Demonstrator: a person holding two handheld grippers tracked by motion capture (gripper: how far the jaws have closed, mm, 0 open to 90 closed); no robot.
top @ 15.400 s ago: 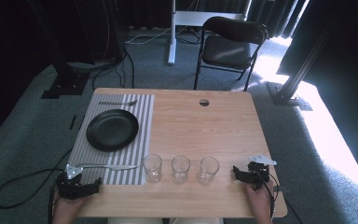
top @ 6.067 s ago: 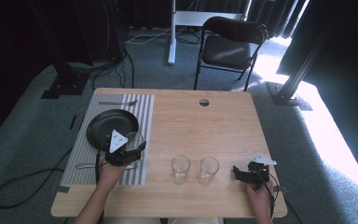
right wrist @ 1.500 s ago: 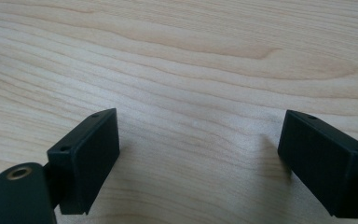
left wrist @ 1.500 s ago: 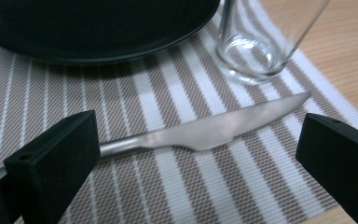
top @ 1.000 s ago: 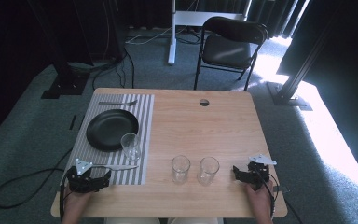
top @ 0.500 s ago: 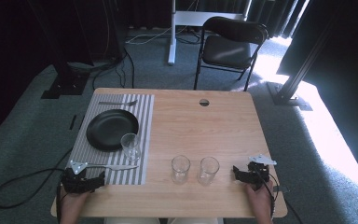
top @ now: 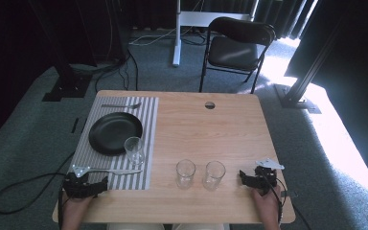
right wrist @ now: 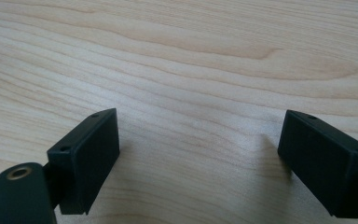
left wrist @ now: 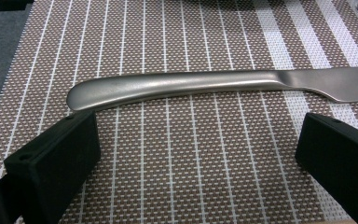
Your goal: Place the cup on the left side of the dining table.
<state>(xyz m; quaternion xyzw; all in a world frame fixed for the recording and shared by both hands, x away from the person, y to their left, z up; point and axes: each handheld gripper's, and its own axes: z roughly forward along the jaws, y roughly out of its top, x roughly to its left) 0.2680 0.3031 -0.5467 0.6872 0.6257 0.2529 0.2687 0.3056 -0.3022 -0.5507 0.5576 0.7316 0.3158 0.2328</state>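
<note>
Left gripper [left wrist: 198, 158], jaws apart, sits just short of the dull steel knife [left wrist: 223, 84] lying crosswise; right gripper [right wrist: 200, 163] gapes over the wooden table [right wrist: 177, 60].

The worktop [top: 211, 139] is pale wood with a smooth, matt grain. The placemat [left wrist: 168, 154] is a coarse woven mesh, brown with white stripes. On it, the knife [left wrist: 205, 84] is brushed metal with a dull satin sheen. The plate [top: 115, 132] looks black and faintly glossy. Three glasses [top: 185, 173] are clear glass. The jaws of the left claw [left wrist: 196, 158] and the right claw [right wrist: 198, 158] are matt black plastic. The floor [top: 24, 139] is grey carpet.
</note>
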